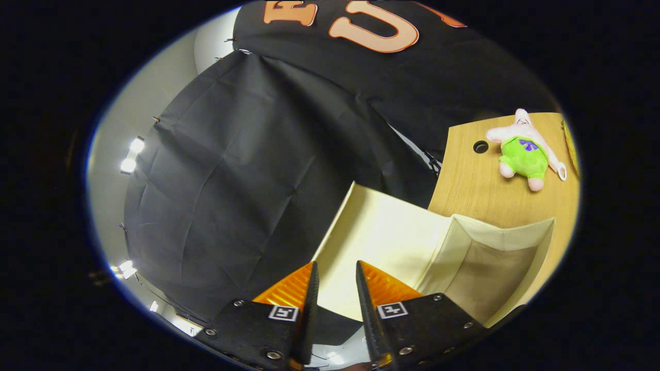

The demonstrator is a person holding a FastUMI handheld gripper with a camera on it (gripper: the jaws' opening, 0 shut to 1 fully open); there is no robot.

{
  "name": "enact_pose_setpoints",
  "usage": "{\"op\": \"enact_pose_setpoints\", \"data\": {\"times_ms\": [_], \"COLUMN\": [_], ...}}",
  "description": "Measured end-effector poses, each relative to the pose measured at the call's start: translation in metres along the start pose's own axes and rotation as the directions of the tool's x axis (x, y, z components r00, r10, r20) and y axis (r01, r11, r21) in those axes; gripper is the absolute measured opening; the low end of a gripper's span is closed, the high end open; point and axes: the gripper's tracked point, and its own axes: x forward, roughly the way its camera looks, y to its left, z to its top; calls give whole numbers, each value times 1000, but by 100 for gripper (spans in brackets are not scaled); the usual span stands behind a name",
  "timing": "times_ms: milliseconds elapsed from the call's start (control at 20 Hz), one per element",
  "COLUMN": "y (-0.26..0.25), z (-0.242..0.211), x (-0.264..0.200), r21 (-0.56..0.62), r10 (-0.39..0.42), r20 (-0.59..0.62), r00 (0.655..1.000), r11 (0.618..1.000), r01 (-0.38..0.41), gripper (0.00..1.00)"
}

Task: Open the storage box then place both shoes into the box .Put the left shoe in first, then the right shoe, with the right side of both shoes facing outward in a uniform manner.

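While tongs gape, storage box open

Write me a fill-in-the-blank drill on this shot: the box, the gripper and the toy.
1. The lid of the storage box stands ____.
2. The gripper has its fingers apart with ____ held between them.
3. The plush toy lies on the wooden ____, beyond the box.
4. The toy's shorts are ____.

Missing words: open; nothing; table; green
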Motion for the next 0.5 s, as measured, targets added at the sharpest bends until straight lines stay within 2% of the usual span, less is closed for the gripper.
{"op": "enact_pose_setpoints", "data": {"times_ms": [50,150,350,500], "y": [-8,-34,-114,-163], "z": [5,9,13,3], "x": [-9,-36,-86,-124], "r21": [-26,-79,-72,-60], "r10": [-33,-125,-283,-397], "r20": [17,47,96,117], "r00": [999,991,954,910], "r11": [999,989,954,912], "r01": [33,129,290,405], "gripper": [53,64,73,76]}}
